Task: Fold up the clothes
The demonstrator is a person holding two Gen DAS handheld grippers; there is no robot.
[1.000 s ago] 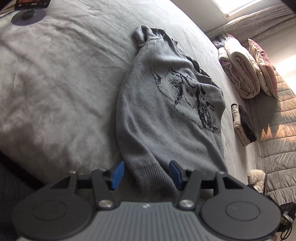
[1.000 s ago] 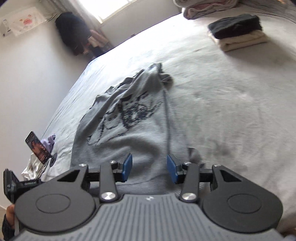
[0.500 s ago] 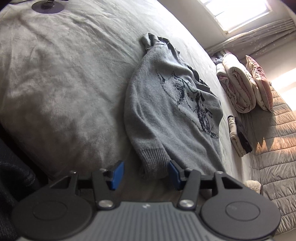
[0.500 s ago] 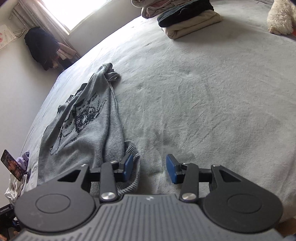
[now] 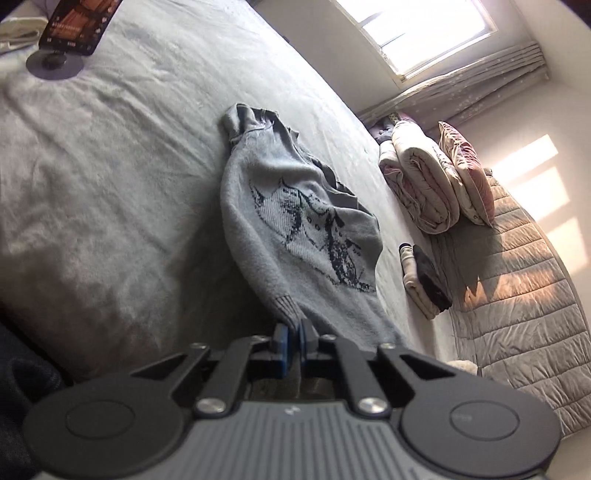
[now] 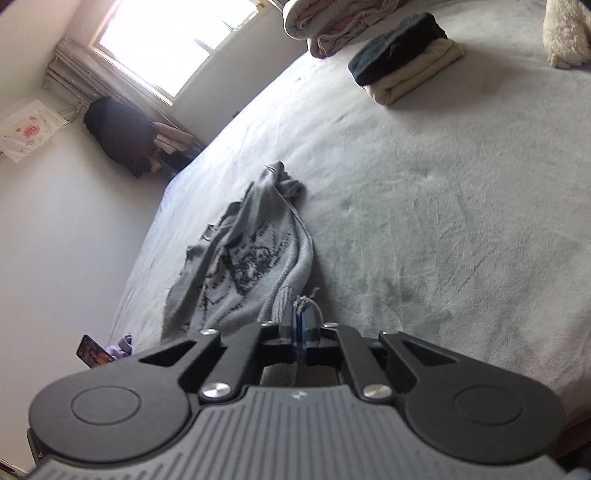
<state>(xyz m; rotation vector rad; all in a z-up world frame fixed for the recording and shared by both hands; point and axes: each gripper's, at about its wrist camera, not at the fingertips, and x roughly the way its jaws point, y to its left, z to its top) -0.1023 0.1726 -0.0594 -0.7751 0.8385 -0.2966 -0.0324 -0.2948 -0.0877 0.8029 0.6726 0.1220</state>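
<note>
Grey sweater (image 5: 295, 229) lies lengthwise on the grey bed (image 5: 110, 177), near hem pinched at both corners: left gripper (image 5: 291, 338) jaws clamped on ribbed hem, right gripper (image 6: 300, 325) jaws clamped likewise.

Pretty much no readable text can be made out anywhere.

A row of tiny marks can be seen on the lit phone screen (image 5: 75, 24) propped on its stand at the bed's far corner, but nothing legible. On the wall left of the window, a white poster (image 6: 27, 131) with red shapes is hung, too blurred to read. A small embossed logo is spotted on each gripper body; no letters can be told.
</note>
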